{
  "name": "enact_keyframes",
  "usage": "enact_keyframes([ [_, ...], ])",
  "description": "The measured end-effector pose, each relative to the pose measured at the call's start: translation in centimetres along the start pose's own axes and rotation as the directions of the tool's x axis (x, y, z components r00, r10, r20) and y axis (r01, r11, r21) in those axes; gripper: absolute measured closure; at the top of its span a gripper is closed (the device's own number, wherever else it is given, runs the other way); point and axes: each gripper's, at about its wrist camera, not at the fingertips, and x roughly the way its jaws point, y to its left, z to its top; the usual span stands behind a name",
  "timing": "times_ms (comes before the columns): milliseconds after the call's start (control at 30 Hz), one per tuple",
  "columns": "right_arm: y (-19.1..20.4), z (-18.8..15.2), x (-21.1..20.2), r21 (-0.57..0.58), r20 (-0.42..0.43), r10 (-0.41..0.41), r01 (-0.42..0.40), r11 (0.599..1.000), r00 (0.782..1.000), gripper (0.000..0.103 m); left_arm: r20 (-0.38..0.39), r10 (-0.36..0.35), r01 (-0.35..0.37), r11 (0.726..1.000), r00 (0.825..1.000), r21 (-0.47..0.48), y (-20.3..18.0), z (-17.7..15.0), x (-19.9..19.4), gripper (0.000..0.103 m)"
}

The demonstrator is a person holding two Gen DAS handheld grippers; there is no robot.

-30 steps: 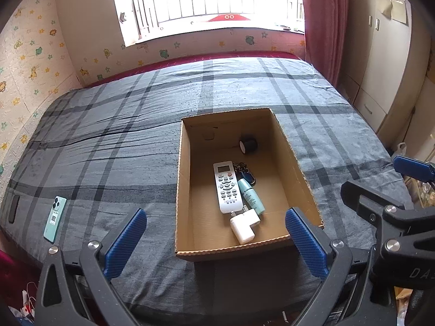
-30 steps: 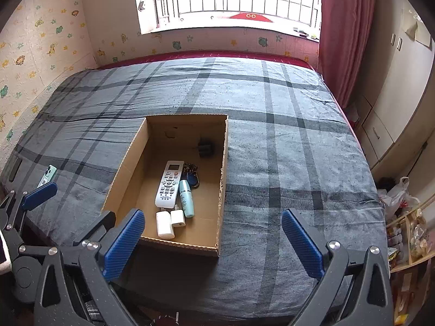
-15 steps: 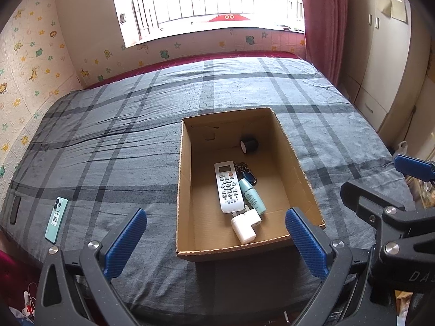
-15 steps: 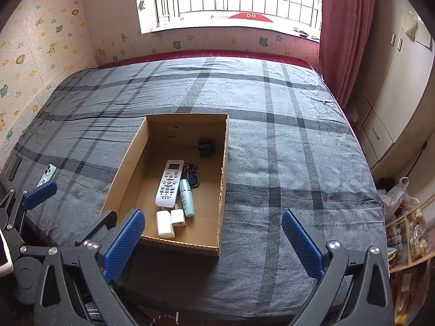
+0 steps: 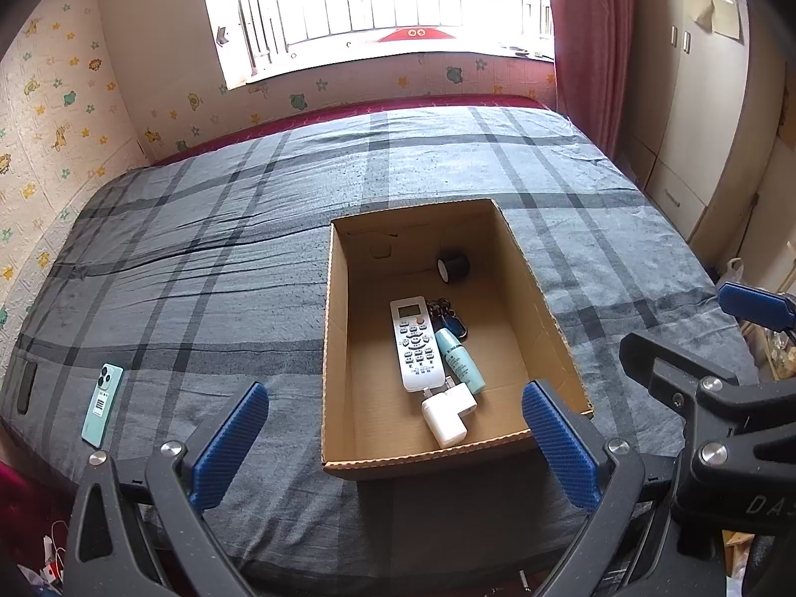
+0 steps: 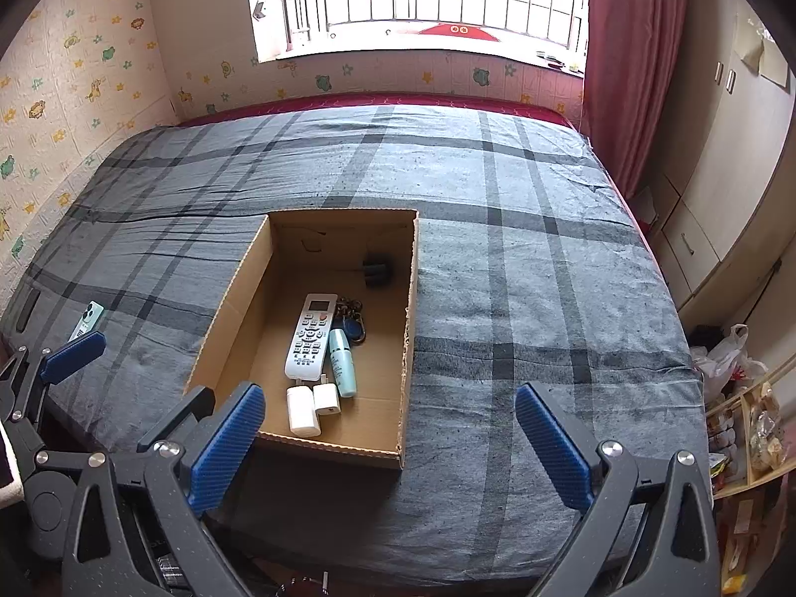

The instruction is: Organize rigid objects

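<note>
Nearest the cameras, the left claw (image 5: 393, 443) and the right claw (image 6: 390, 440) are held released and empty above the near edge of the bed (image 5: 224, 248), with nothing between the blue pads. Just beyond, the cardboard box (image 5: 338, 328) is seen to contain the charger (image 5: 447, 410), remote control (image 5: 415, 343), small teal bottle (image 5: 460, 360), keys (image 5: 450, 316) and, at the far end, a black cylindrical item (image 5: 452, 266). The step in hand is judged to be the collection of the last loose item: the teal phone (image 5: 99, 405), lying well apart on the bed's left side, is to be reached by the left claw, gripped across its narrow width and placed in the box.
</note>
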Motion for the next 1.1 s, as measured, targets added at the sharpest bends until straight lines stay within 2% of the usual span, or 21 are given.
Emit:
enact_keyframes([
  [1100, -0.06, 0.13, 0.39, -0.015, 0.006, -0.007, 0.007, 1.000, 1.000, 0.000, 0.006, -0.013, 0.013, 1.000, 1.000, 0.010, -0.23, 0.11, 0.29, 0.000],
])
